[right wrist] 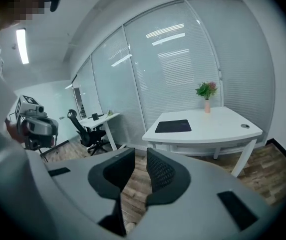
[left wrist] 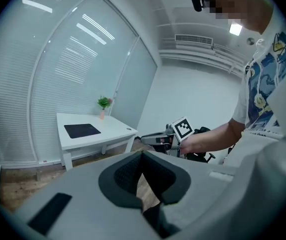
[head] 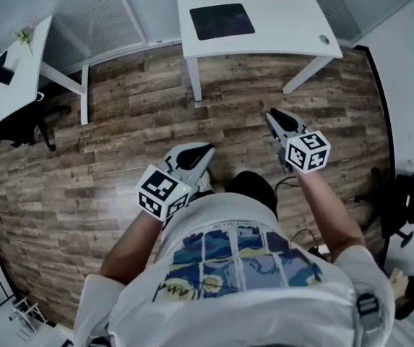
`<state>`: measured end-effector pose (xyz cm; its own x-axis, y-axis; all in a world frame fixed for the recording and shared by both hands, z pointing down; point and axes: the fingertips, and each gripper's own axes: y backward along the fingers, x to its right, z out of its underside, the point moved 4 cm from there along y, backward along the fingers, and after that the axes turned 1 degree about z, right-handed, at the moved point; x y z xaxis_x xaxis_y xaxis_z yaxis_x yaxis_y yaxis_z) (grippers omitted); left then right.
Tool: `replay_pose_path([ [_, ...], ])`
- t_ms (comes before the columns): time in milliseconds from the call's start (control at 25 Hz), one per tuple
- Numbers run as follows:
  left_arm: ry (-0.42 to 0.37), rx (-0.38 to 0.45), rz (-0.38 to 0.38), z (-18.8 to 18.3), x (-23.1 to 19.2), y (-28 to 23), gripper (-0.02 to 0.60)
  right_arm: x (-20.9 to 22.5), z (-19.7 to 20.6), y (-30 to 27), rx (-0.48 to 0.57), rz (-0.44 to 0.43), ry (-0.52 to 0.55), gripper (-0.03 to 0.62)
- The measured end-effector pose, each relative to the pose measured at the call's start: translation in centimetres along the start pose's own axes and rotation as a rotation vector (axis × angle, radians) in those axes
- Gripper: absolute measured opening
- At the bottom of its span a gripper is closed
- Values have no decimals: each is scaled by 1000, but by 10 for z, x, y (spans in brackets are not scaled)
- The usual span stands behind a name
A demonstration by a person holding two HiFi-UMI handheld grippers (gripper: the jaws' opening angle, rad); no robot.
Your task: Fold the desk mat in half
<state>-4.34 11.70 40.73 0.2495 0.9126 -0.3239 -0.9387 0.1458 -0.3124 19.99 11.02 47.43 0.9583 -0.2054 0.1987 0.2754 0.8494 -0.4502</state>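
Observation:
A black desk mat [head: 222, 20] lies flat on a white desk [head: 293, 27] across the wooden floor from me. It also shows as the desk mat [left wrist: 82, 130] in the left gripper view and the desk mat [right wrist: 173, 126] in the right gripper view. Both grippers hang in mid-air above the floor, well short of the desk. My left gripper [head: 205, 150] points toward the desk; its jaws [left wrist: 143, 156] meet at the tips with nothing in them. My right gripper [head: 270, 114] is held further forward, and its jaws [right wrist: 140, 154] stand apart with only floor showing between them.
A small plant in a pink vase [right wrist: 206, 91] stands at the desk's back edge. A second white desk [head: 11, 71] with a black office chair [head: 19, 125] is at the left. Glass walls with blinds [head: 98, 20] run behind both desks. Another dark chair [head: 409, 194] stands at the right.

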Motion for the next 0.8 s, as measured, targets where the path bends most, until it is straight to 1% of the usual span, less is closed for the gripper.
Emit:
replay_pose_path([
  [160, 27, 25, -23, -11, -34, 8, 3, 27, -13, -48, -32, 37, -25, 74],
  [400, 44, 37, -78, -27, -81, 4, 3, 88, -32, -123, -62, 77, -81, 77],
  [480, 51, 43, -101, -35, -100, -2, 3, 111, -42, -151, -66, 84, -82, 78],
  [600, 60, 45, -138, -52, -125, -15, 3, 150, -47, -187, -102, 101, -90, 83],
  [800, 71, 46, -169, -82, -162, -45, 3, 207, -72, -242, -119, 116, -77, 87],
])
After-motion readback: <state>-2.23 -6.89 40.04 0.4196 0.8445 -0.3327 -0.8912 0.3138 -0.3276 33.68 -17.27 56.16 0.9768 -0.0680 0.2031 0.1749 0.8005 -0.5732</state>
